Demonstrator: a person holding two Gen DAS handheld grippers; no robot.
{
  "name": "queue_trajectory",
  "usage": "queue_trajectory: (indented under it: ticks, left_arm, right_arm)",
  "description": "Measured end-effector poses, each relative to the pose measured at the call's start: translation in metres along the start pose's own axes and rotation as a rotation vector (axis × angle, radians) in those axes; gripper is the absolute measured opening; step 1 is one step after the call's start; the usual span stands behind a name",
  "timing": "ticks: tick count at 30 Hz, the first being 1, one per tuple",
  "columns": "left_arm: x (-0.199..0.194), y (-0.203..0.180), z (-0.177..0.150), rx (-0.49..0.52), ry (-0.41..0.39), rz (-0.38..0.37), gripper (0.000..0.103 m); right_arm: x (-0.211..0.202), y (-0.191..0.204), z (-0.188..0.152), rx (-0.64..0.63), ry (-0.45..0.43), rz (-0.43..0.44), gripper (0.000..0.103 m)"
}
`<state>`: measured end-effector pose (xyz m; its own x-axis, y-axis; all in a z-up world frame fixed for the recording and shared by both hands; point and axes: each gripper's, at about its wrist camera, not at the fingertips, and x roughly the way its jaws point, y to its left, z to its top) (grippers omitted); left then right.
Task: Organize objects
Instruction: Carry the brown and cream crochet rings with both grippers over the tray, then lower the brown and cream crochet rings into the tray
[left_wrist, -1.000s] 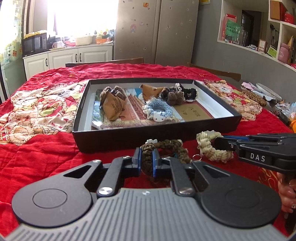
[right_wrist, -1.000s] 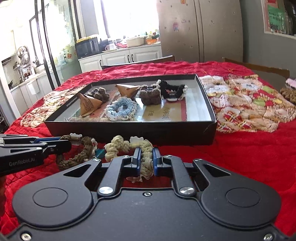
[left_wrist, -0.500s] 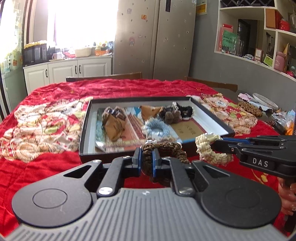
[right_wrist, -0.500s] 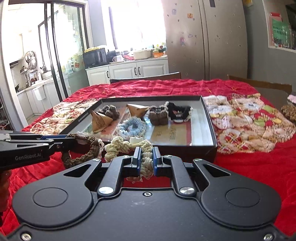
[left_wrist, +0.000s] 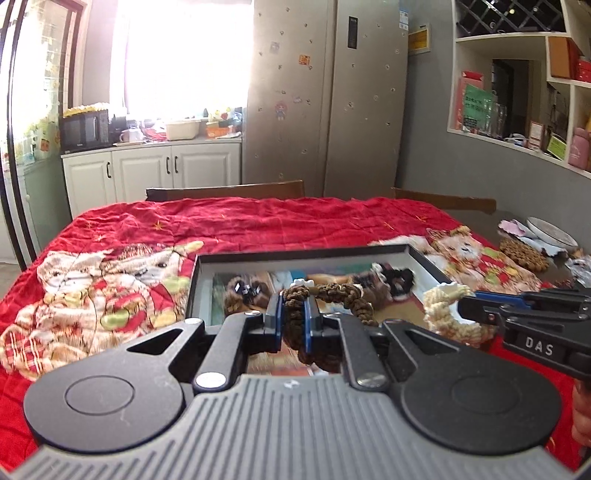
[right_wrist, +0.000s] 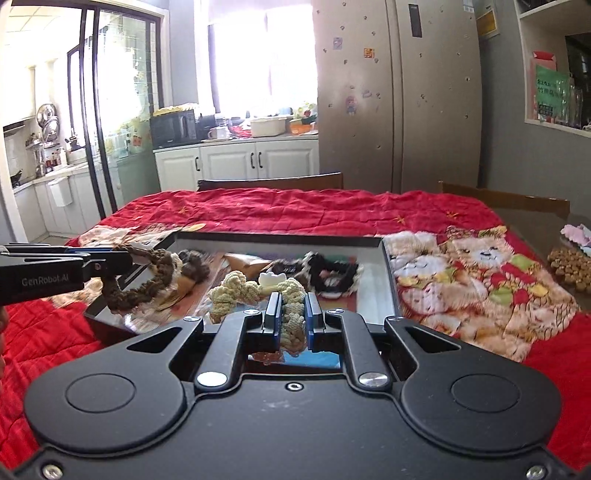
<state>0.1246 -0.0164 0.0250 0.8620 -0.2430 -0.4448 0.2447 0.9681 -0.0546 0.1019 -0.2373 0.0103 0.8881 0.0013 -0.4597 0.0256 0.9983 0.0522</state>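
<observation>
My left gripper (left_wrist: 293, 314) is shut on a brown knitted scrunchie (left_wrist: 328, 295) and holds it in the air above the near part of the black tray (left_wrist: 303, 255). My right gripper (right_wrist: 291, 317) is shut on a cream knitted scrunchie (right_wrist: 243, 291) with a white charm, also held above the tray (right_wrist: 280, 242). The cream scrunchie shows in the left wrist view (left_wrist: 443, 314), and the brown one in the right wrist view (right_wrist: 147, 280). Several knitted pieces lie in the tray, among them a black one (right_wrist: 332, 271).
The tray sits on a red quilt with bear patches (right_wrist: 480, 280). Brown beaded mats (right_wrist: 569, 264) and a plate (left_wrist: 550, 234) lie at the right table edge. Wooden chair backs (left_wrist: 225, 192) stand behind the table.
Both grippers have risen from the quilt in front of the tray and moved forward over it, each carrying its scrunchie.
</observation>
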Motion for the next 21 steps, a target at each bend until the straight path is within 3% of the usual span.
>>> queue_trajectory:
  ticks: [9, 21]
  left_arm:
    - [0.038, 0.002, 0.005, -0.014, 0.039, 0.033, 0.014]
    - [0.069, -0.009, 0.000, 0.020, 0.065, 0.070, 0.014]
  right_arm:
    - [0.030, -0.010, 0.014, 0.026, 0.004, -0.044, 0.012]
    - [0.069, -0.021, 0.005, 0.052, 0.056, -0.080, 0.012]
